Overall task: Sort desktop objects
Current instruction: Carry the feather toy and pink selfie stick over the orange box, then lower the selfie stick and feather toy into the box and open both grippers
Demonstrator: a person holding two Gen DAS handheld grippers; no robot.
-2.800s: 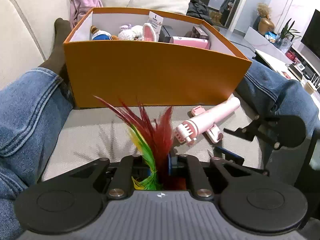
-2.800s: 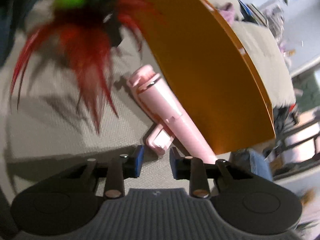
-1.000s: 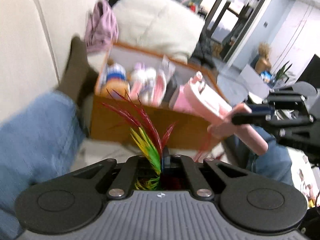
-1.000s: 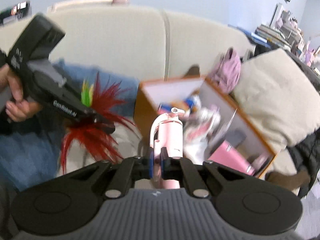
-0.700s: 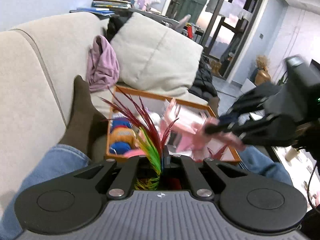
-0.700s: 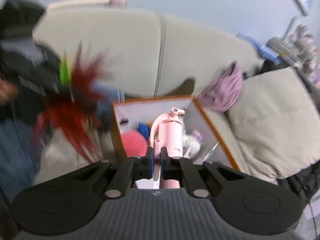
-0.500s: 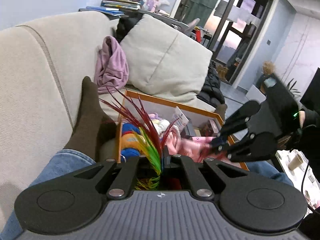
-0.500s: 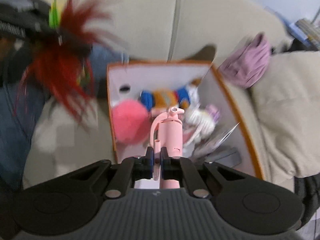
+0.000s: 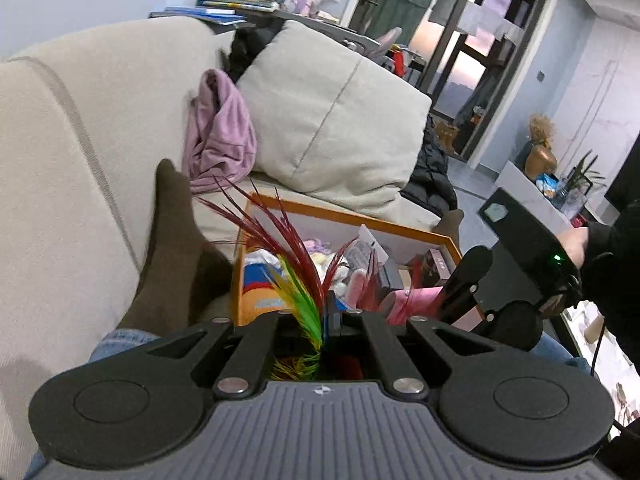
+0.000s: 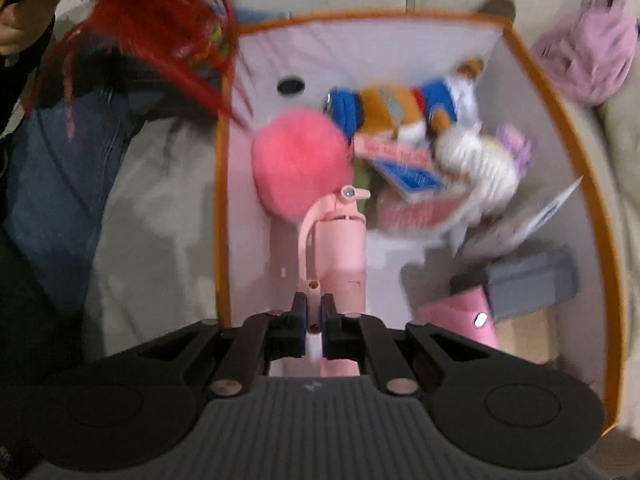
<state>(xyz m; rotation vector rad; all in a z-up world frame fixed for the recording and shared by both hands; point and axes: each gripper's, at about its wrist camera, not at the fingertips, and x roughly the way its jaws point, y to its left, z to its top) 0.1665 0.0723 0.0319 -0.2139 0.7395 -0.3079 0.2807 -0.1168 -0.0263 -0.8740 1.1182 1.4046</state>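
While my right tongs [image 10: 314, 314] point steeply down over the orange box [image 10: 560, 92], they are clamped on a thin tab of the pink selfie stick [image 10: 338, 256], whose body hangs inside the box opening, its tip just beside a fluffy pink pompom [image 10: 300, 164]. Packed around it in the box — a blue and orange plush toy [image 10: 400, 110], a white fuzzy toy [image 10: 484, 168], a blue and pink card [image 10: 404, 164], a grey block [image 10: 532, 280] and a pink case [image 10: 460, 316]. The picture is smeared, so whether the stick touches the box floor I cannot tell.

My left tongs [image 9: 326, 316] are squeezed together on the feather toy [image 9: 296, 264], red plumes fanning upward with a green and yellow one at the base. They are up above the near edge of the box, and the same red feathers show blurred at the top left corner in the right wrist view, above the left side of the box.

The box sits on a beige sofa [image 9: 80, 128], between my jeans-clad legs [image 10: 52, 168] — a dark sock [image 9: 168, 248] rests against its left side. Behind it lie a lilac garment [image 9: 220, 132] and a big cream cushion [image 9: 332, 120]. In the left wrist view, my right hand [image 9: 576, 244] grips the black handle of the other tool at the right edge.
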